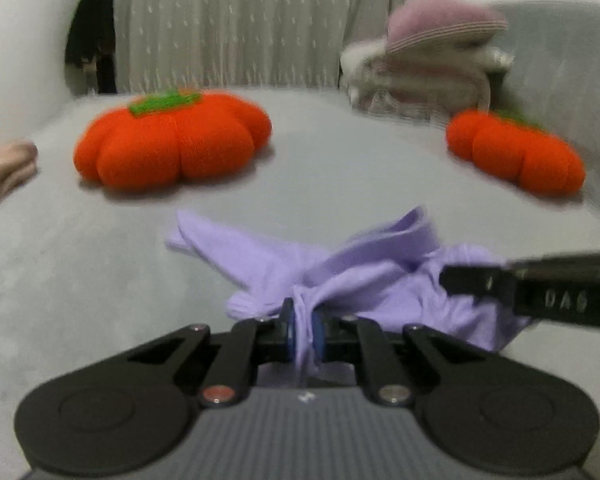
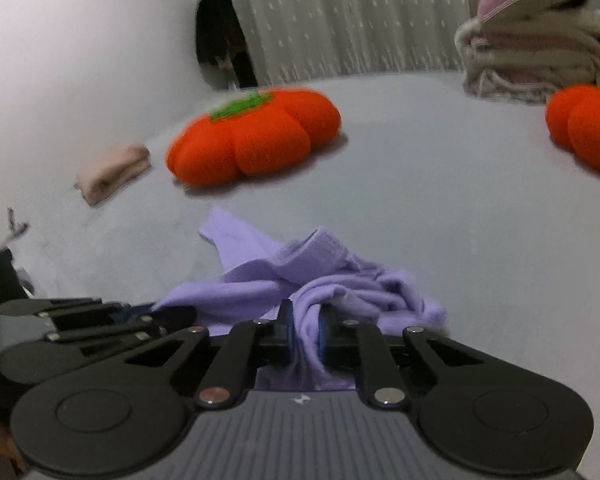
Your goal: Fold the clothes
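A crumpled lilac garment (image 1: 340, 276) lies bunched on the grey bed surface (image 1: 100, 260), near the cameras. The left gripper (image 1: 304, 330) pinches a twist of its cloth between blue pads, and the right gripper (image 2: 305, 330) pinches another fold just beside it. Two orange pumpkin cushions (image 1: 172, 140) sit farther back, with a folded beige cloth (image 2: 112, 172) at the left.

Home bedroom: grey bed (image 1: 100, 264), pumpkin cushions (image 1: 172, 144), folded blankets (image 1: 428, 68), pale curtain (image 1: 228, 24) behind.

Left gripper (image 1: 303, 330) and right gripper (image 2: 305, 330), apparently side by side, jaws pinched nearly closed.
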Demonstrator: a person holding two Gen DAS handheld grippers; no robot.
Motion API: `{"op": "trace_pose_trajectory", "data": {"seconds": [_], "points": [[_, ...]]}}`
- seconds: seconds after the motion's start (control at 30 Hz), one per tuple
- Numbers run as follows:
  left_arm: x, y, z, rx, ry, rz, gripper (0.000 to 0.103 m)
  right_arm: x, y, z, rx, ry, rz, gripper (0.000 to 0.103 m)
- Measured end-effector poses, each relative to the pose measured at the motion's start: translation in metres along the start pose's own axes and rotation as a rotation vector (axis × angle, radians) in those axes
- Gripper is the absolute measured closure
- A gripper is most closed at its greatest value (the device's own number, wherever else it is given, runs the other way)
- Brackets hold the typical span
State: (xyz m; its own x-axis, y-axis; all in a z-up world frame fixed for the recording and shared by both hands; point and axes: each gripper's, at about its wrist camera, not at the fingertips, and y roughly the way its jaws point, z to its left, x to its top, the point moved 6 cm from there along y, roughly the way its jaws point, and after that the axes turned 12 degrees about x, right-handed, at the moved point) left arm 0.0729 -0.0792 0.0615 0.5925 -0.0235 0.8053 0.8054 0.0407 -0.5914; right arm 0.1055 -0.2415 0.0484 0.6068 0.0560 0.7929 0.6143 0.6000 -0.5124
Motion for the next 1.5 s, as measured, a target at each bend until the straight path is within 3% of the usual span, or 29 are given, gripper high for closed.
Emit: {"op": "trace_pose_trajectory", "data": {"seconds": [0.1,0.23,0.43,0.63,0.83,0.97,1.07,1.27,1.4,1.5], "points": [[0.025,-0.026,0.020,-0.012,-0.078,-0.055,0.094,0.018,-0.017,0.013,0.017,-0.036,-0.074,0.090],[0.053,-0.069,0.037,-0.011,-0.113,-0.189,0.094,0.039,-0.043,0.035,0.054,-0.095,-0.168,0.090],[0.081,-0.122,0.038,-0.075,-0.150,-0.301,0.094,0.057,-0.072,0.060,0.055,-0.168,-0.259,0.091],[0.116,-0.194,0.037,-0.118,-0.152,-0.475,0.094,0.083,-0.123,0.094,0.079,-0.250,-0.404,0.091],[0.129,-0.244,0.028,-0.208,-0.182,-0.567,0.094,0.100,-0.179,0.123,0.023,-0.326,-0.569,0.091],[0.125,-0.244,0.020,-0.212,-0.165,-0.577,0.094,0.101,-0.208,0.135,0.001,-0.359,-0.669,0.091],[0.122,-0.221,0.021,-0.196,-0.175,-0.516,0.094,0.101,-0.192,0.125,-0.009,-0.343,-0.608,0.091],[0.118,-0.193,0.037,-0.113,-0.152,-0.507,0.096,0.099,-0.150,0.087,-0.005,-0.246,-0.447,0.091],[0.114,-0.172,0.039,-0.118,-0.143,-0.450,0.096,0.097,-0.136,0.078,0.013,-0.229,-0.400,0.090],[0.099,-0.150,0.032,-0.136,-0.112,-0.363,0.094,0.093,-0.122,0.076,0.004,-0.246,-0.346,0.090]]}}
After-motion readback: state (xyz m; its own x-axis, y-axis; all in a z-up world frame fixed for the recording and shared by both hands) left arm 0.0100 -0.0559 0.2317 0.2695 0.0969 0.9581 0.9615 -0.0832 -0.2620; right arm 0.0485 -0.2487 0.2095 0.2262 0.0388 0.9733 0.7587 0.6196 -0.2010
